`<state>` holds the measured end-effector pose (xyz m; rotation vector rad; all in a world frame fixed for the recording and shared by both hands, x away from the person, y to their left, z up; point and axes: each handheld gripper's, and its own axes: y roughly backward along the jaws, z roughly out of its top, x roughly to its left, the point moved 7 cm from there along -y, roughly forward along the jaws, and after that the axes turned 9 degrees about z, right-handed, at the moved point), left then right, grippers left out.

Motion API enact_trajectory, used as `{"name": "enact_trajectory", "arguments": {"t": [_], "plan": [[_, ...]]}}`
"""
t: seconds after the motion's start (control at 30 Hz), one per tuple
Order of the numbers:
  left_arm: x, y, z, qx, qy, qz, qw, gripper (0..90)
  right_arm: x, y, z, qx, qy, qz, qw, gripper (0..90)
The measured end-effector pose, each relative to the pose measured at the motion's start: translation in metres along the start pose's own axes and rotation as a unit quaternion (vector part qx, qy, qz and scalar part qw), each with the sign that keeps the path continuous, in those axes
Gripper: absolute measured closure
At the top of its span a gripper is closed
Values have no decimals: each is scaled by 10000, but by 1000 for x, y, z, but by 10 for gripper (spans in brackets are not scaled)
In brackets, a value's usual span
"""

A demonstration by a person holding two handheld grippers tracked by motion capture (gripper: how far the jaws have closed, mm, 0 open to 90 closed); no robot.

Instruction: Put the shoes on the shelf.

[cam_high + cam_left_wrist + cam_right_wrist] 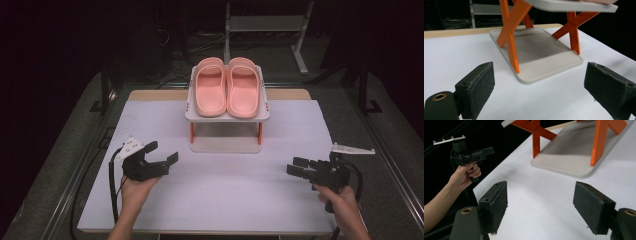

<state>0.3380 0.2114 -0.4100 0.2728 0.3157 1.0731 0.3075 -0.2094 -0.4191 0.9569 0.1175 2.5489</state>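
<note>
Pink slippers (227, 87) sit side by side on the rack's (227, 118) top shelf at the far middle, so each wide-open gripper (left (160, 155), right (296, 167)) should probably rise and approach level to pinch one.

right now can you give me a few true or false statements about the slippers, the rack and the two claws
1. The pair of pink rubber slippers lies on the top shelf of the white two-level rack with orange legs. True.
2. The left claw is shut on a slipper. False: its jaws stand wide apart with nothing between them, short of the rack.
3. The rack's white bottom tray carries nothing. True.
4. The right claw touches the rack. False: it is held above the white table cover, apart from the rack, jaws open.
5. The slippers lie stacked one on the other. False: they lie side by side.
</note>
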Motion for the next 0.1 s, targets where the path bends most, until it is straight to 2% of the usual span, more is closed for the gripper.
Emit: {"name": "enact_trajectory", "arguments": {"t": [0.1], "plan": [[0, 5, -22, -81, 66, 97, 9999, 92, 4, 6, -20, -127, 66, -42, 9999, 254]]}}
